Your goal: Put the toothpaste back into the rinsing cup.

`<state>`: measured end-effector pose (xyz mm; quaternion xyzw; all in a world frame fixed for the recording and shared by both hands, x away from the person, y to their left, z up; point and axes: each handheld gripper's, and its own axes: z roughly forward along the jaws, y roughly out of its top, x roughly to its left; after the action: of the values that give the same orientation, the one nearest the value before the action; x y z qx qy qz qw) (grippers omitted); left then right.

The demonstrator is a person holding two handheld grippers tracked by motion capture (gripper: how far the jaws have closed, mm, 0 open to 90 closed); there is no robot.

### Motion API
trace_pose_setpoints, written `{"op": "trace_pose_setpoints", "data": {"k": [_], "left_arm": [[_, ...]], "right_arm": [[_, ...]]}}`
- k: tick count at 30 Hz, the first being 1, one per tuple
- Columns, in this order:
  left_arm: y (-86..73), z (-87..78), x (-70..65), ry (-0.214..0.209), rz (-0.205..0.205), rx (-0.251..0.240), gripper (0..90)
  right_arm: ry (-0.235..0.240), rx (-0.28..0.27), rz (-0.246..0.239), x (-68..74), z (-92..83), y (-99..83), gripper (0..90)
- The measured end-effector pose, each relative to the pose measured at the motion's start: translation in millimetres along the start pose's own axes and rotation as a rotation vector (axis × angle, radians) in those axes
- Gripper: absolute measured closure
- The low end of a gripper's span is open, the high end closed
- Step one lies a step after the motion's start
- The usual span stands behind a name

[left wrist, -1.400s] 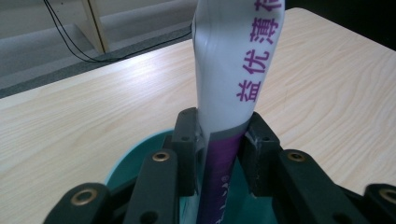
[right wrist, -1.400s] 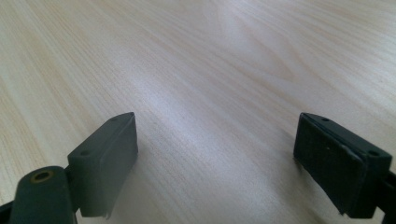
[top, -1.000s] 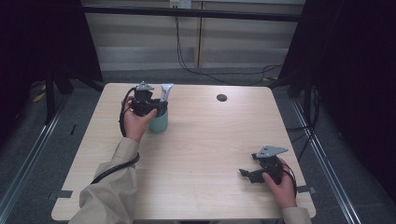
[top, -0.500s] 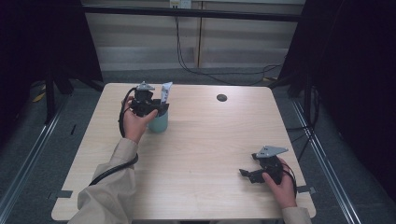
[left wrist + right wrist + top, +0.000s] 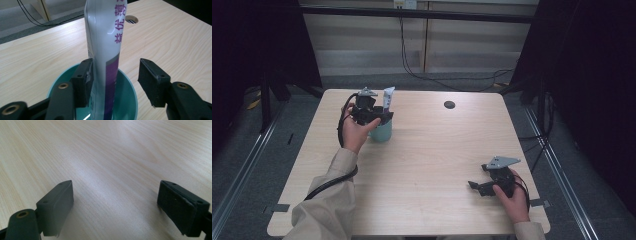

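Observation:
A white tube with purple print (image 5: 105, 37) stands upright in a teal cup (image 5: 130, 85) at the table's back left, its top sticking out of the cup (image 5: 382, 131). My left gripper (image 5: 116, 68) reaches over the cup rim with the tube (image 5: 387, 96) between its jaws. Its jaws have just been opening: the left pad still lies against the tube, while the right pad stands well apart from it. The left gripper (image 5: 382, 118) is held from the near side by a hand. My right gripper (image 5: 115, 195) rests low over bare wood at the front right (image 5: 477, 187), open, with nothing between its pads.
A round cable hole (image 5: 449, 104) sits in the table near the back edge, right of the cup. The wooden table (image 5: 432, 150) stretches wide between the two hands. Dark curtains and floor rails flank it.

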<state>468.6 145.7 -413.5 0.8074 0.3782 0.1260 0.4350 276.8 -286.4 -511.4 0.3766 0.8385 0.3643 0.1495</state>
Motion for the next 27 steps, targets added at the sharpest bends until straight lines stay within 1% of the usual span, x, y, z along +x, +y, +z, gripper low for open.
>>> {"op": "trace_pose_setpoints", "data": {"k": [2,3,6,7,9,12,13,15,16,17,22,23,26,27], "left_arm": [[0.1,-1.1,-0.8,0.008,0.014,0.013,45.3],[0.1,-1.6,-1.9,0.019,0.017,0.015,43.9],[0.3,-2.3,-2.0,0.012,0.010,0.020,42.3],[0.4,-2.9,-1.8,0.015,0.013,0.022,40.7],[0.8,-5.3,-1.3,0.005,0.008,0.027,37.5],[0.6,-6.9,-1.0,0.001,0.008,0.033,35.4],[0.1,-8.0,-1.4,-0.003,-0.001,0.037,33.3],[-0.2,-8.8,-1.6,0.002,-0.003,0.039,30.2],[-0.6,-10.0,-1.4,-0.007,-0.006,0.042,30.2],[-1.0,-10.8,-1.5,-0.011,-0.009,0.043,28.3],[-1.2,-17.5,-2.8,-0.007,-0.011,0.044,24.1],[-1.2,-18.6,-2.9,-0.013,-0.008,0.048,24.1],[-1.4,-22.1,-4.2,-0.014,-0.007,0.049,22.6],[-1.7,-23.2,-5.0,-0.016,-0.014,0.046,21.8]], "right_arm": [[0.000,0.000,0.000,0.0,0.0,0.0,13.2],[0.000,0.000,0.000,0.0,0.0,0.0,13.2],[0.000,0.000,0.001,0.1,0.0,0.0,13.2],[0.000,0.000,0.000,0.0,0.0,0.0,13.2],[0.000,0.000,0.000,0.0,0.0,0.0,13.2],[0.000,0.000,0.000,0.0,0.0,0.0,13.2],[0.000,0.000,0.000,0.0,0.0,0.0,13.2],[0.000,0.000,0.002,0.1,0.0,0.0,13.2],[0.000,0.000,0.002,0.1,0.0,0.0,13.2],[0.001,-0.001,-0.001,-0.1,0.1,0.0,13.2],[0.000,0.000,0.000,0.0,0.0,0.0,13.2],[0.000,0.000,0.001,0.0,0.0,0.0,13.2],[0.000,0.000,0.001,0.0,0.0,0.0,13.2],[0.000,0.000,0.001,0.0,0.0,0.0,13.2]]}}
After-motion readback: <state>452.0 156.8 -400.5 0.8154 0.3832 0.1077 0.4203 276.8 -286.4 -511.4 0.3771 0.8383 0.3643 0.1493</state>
